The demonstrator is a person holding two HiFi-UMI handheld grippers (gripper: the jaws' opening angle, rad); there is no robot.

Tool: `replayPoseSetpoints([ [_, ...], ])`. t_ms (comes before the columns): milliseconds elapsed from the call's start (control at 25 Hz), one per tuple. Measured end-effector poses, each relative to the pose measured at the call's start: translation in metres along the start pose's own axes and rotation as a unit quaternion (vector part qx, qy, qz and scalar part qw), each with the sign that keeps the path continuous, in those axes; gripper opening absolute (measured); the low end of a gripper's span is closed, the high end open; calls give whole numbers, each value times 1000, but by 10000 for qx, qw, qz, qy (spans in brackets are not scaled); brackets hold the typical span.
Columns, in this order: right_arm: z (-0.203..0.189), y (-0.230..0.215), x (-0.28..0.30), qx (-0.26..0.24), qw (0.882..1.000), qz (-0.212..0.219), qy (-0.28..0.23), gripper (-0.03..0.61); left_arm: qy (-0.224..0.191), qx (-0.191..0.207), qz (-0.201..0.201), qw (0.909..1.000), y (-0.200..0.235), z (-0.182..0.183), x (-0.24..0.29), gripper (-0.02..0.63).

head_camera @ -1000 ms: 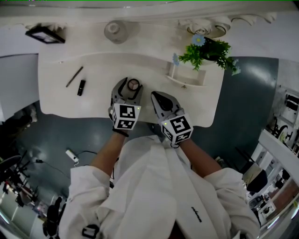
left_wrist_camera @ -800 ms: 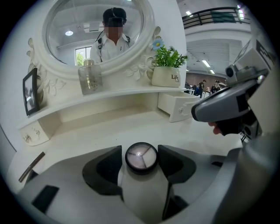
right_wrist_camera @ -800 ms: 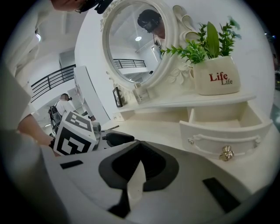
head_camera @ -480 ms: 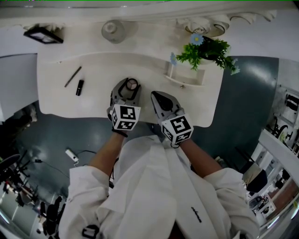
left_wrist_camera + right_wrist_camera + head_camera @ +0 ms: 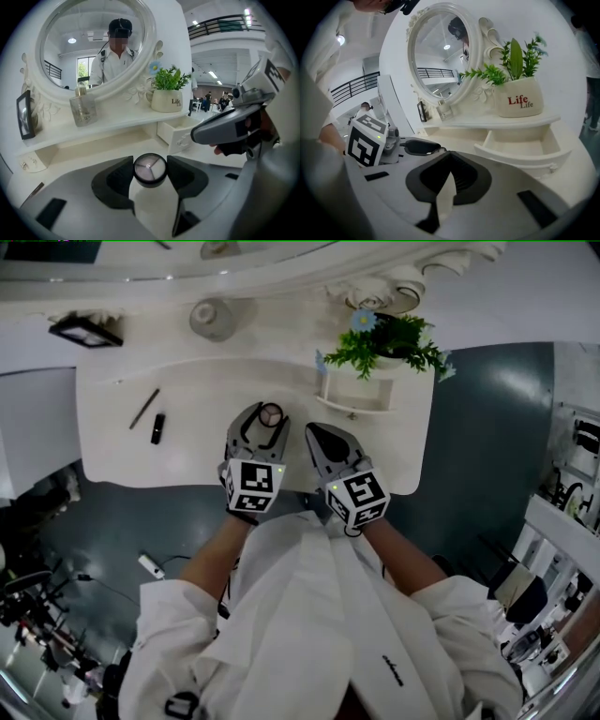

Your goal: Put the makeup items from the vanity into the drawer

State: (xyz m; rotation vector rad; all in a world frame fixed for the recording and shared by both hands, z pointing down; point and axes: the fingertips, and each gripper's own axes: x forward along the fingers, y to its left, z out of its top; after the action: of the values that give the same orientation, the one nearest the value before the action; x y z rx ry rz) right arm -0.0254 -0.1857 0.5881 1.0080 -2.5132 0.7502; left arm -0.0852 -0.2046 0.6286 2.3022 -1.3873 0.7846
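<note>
A small round jar [image 5: 271, 412] with a dark rim and a pale pink lid sits between the pads of my left gripper [image 5: 270, 420], over the middle of the white vanity top [image 5: 187, 460]. In the left gripper view both pads press on the jar's [image 5: 150, 168] sides, so the left gripper [image 5: 150, 172] is shut on it. My right gripper [image 5: 315, 431] hovers just to the right of it, shut and holding nothing [image 5: 451, 157]. The small drawer [image 5: 361, 395] stands pulled open at the right, under the plant shelf. A thin pencil [image 5: 144, 408] and a black tube [image 5: 158, 428] lie at the left.
A potted green plant [image 5: 389, 338] stands above the drawer. A glass bottle [image 5: 211, 320] and a dark picture frame [image 5: 86, 331] sit on the back shelf, below the oval mirror [image 5: 96, 44]. The vanity's front edge runs just under both grippers.
The left jaws have drawn in against the round jar. The right gripper has stayed where it was. The head view has shifted slightly.
</note>
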Motion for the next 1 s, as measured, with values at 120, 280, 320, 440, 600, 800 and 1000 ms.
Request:
replayPoseSetpoints([
  [120, 12, -12, -11, -13, 9997, -186, -181, 18, -178, 49, -176, 9997, -15, 22, 0, 242],
  [280, 25, -34, -26, 87, 9983, -444, -355, 18, -404, 92, -390, 9984, -36, 53, 2, 242],
  [320, 27, -40, -29, 99, 9980, -499, -384, 18, -441, 110, -449, 9980, -42, 59, 5, 242],
  [440, 33, -57, -40, 111, 9967, -657, -464, 18, -474, 191, -616, 9968, -60, 71, 16, 242],
  [600, 36, -76, -53, 180, 9948, -846, -536, 18, -529, 268, -789, 9951, -78, 86, 29, 242],
  [800, 38, -96, -64, 278, 9929, -987, -604, 18, -531, 294, -879, 9943, -93, 101, 49, 242],
  [1000, 36, -109, -74, 336, 9920, -1030, -653, 18, -365, 189, -788, 9960, -101, 99, 67, 242],
])
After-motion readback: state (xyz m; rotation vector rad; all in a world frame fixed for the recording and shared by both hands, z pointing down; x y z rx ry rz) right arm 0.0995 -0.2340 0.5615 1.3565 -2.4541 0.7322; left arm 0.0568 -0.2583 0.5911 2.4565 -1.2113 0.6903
